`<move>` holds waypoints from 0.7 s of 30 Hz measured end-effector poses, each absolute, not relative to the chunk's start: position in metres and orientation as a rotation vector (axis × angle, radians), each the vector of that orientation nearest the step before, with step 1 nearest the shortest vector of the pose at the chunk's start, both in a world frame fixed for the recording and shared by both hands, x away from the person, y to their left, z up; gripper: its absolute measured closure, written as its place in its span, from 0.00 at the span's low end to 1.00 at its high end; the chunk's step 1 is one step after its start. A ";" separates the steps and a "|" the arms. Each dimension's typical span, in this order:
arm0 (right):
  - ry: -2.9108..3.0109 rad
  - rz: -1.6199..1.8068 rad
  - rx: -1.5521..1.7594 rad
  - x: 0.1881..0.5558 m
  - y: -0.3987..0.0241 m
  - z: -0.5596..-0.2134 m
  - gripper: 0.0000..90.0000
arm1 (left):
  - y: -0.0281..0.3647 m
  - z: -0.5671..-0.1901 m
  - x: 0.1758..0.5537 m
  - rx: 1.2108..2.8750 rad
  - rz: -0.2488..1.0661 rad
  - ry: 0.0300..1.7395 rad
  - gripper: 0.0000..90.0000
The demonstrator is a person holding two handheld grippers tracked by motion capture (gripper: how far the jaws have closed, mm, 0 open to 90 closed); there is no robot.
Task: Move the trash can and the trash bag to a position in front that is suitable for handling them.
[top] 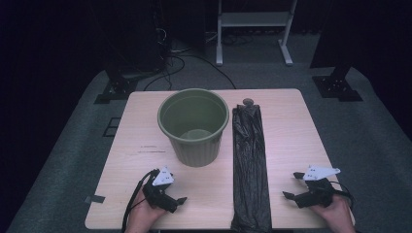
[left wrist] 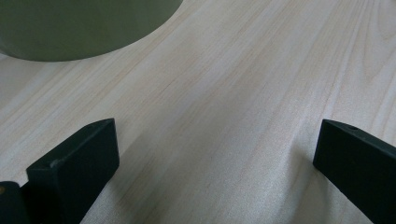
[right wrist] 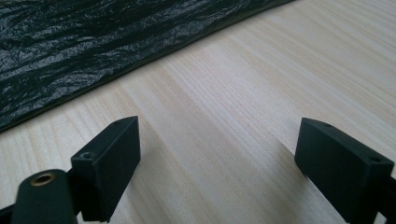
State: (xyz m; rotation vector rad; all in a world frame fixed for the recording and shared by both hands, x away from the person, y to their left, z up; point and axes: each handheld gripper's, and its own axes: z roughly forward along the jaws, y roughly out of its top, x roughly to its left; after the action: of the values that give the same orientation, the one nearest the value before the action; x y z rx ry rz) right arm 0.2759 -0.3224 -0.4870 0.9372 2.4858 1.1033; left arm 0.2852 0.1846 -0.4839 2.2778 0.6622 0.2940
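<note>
A green plastic bin (top: 193, 125) stands upright and empty in the middle of the wooden table (top: 286, 141). Right of it lies a folded black trash bag (top: 250, 165), stretched flat from the far edge to the near edge. My left gripper (top: 171, 193) rests near the front edge, below the bin, open with nothing between its jaws; the bin's base (left wrist: 79, 28) shows at the upper left of the left gripper view. My right gripper (top: 293, 186) sits at the front right, open and empty, with the trash bag (right wrist: 102, 42) lying just beyond its jaws.
A small round dark object (top: 248, 102) sits at the bag's far end. Beyond the table are a white frame (top: 255, 29), cables (top: 170, 58) and black stand feet (top: 337, 87) on grey carpet. A tape piece (top: 94, 199) hangs at the table's left front corner.
</note>
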 end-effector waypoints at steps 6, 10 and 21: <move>2.470 1.141 0.931 0.275 -0.319 -0.482 0.17 | 0.185 -0.484 0.286 2.277 0.297 0.664 0.00; 2.441 1.154 0.932 0.274 -0.319 -0.479 0.18 | 0.185 -0.484 0.286 2.277 0.297 0.665 0.00; 2.463 1.224 0.900 0.274 -0.306 -0.474 0.27 | 0.185 -0.484 0.286 2.276 0.299 0.670 0.00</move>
State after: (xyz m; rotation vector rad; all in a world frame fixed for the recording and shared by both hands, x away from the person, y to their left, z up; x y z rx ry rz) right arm 0.2742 -0.3065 -0.4739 0.8996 2.4630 1.2241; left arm 0.2863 0.1846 -0.4839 2.2756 0.6700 0.2987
